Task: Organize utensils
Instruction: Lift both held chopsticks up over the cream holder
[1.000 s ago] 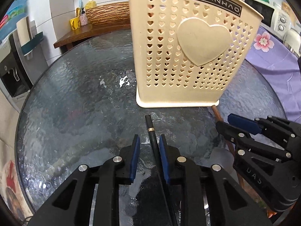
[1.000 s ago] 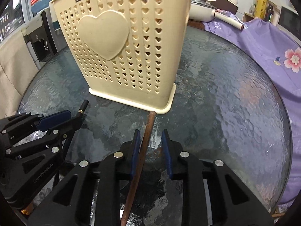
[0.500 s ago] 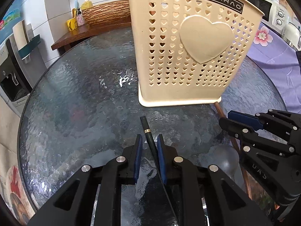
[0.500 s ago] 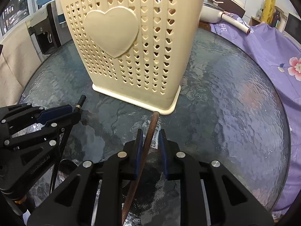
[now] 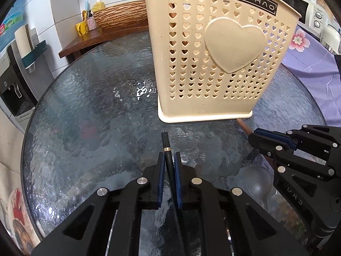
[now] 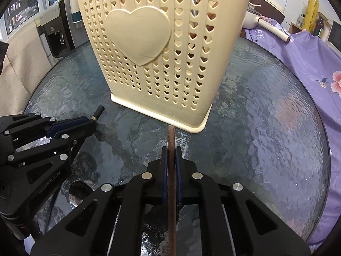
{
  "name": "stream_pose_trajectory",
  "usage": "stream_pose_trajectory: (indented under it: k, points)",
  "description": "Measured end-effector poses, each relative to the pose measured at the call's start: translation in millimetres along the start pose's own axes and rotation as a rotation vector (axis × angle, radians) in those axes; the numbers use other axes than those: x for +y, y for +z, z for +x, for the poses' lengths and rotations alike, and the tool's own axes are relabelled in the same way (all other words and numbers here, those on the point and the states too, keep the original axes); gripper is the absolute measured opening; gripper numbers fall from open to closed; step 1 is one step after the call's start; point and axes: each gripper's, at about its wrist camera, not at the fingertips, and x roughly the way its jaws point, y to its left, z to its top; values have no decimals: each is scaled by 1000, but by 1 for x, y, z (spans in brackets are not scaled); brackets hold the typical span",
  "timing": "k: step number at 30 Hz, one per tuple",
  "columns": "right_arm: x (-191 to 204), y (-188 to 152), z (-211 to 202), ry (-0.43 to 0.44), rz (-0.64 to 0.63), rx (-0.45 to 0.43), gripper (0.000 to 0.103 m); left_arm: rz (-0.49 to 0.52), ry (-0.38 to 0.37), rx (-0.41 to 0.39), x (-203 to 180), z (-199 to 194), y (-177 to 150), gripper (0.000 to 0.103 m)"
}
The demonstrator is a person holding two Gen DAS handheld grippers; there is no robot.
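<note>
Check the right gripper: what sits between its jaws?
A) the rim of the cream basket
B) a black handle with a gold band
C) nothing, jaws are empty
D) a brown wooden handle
D: in the right wrist view the right gripper is clamped on a brown wooden handle, its tip just short of the cream basket; the black gold-banded handle is in the left gripper.

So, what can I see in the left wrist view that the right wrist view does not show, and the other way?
Only the left wrist view shows the wooden side table with a yellow soap bottle, and a microwave.

Only the right wrist view shows a white roll lying on the purple cloth.

Both show the cream holder on the glass table, the left gripper shut on a black handle, the right gripper shut on a brown wooden handle, and the purple flowered cloth.
</note>
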Motion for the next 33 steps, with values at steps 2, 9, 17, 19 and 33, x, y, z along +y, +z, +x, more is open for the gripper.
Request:
stream_pose_trajectory:
  k: [2,9,17,19,33]
  points:
    - [0,1,1,-1,-4,-5,8,-5,-2,-3,0,0,0,8]
    - [4,0,0,8,0,-15,8,-17,-14,-7,1,2,0,7]
    - [-1,-2,-1,22,4,-19,8,-39,-33,-7,4,3,2,7]
    - [-4,-2,-1,33,9,-23,8,-46,-40,-7,5,2,2,7]
    - [-21,-6,-30,144,61,-115,8,-92,-90,-80,17,-26,2,7]
